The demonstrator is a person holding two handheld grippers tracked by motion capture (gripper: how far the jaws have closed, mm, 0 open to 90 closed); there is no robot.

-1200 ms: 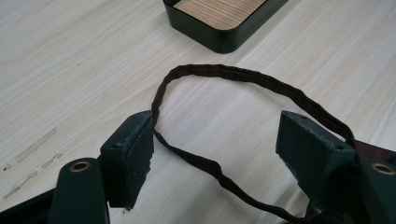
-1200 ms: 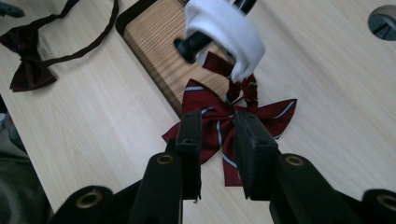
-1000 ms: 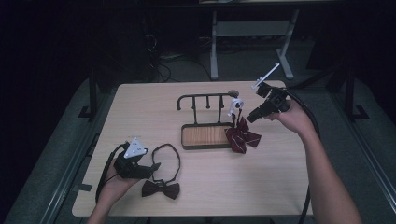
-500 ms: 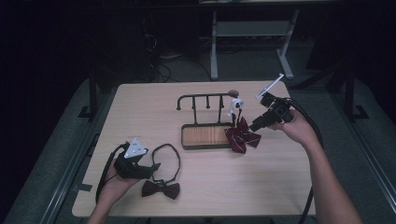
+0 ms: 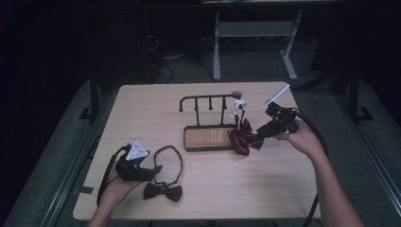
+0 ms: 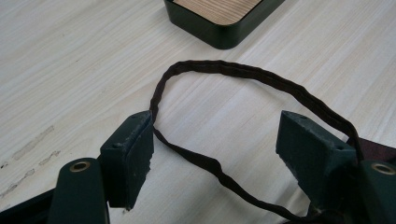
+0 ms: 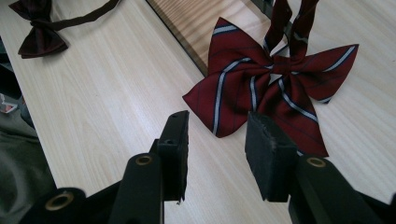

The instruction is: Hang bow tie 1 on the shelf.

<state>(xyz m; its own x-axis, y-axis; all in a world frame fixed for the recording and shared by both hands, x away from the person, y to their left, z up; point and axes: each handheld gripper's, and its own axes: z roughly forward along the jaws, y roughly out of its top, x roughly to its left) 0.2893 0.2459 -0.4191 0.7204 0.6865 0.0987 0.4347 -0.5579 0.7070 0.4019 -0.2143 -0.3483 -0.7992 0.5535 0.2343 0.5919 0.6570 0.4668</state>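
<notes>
A dark room with grey floor surrounds a light wooden table (image 5: 142, 109), and a white-framed metal stand (image 5: 250, 33) rises from the floor beyond the table's far edge. Near the table's middle sits the landmark, a black metal rack with a wood-grain base tray (image 5: 205, 138) and a row of short pegs on its top rail. At the rack's right end, a dark red bow tie with pale blue stripes (image 5: 242, 137) hangs by its strap from the rail, its bow resting against the tray's right corner and partly on the table; the right gripper view shows the same red bow (image 7: 261, 95) spread flat beside the tray edge. Just right of that bow, the right gripper (image 5: 257, 137) points at it from the person's raised hand; its jaws have just been opening and stand parted with nothing between them, the bow's lower wing lying just past their tips. Well in front of the rack and to its left lies a dark brown bow tie with a thin looped strap (image 5: 163, 190). The left gripper (image 5: 153, 169) rests on the table left of that loop, released, its jaws wide; in the left gripper view the strap (image 6: 224, 70) runs across the gap between them, unpinched.
</notes>
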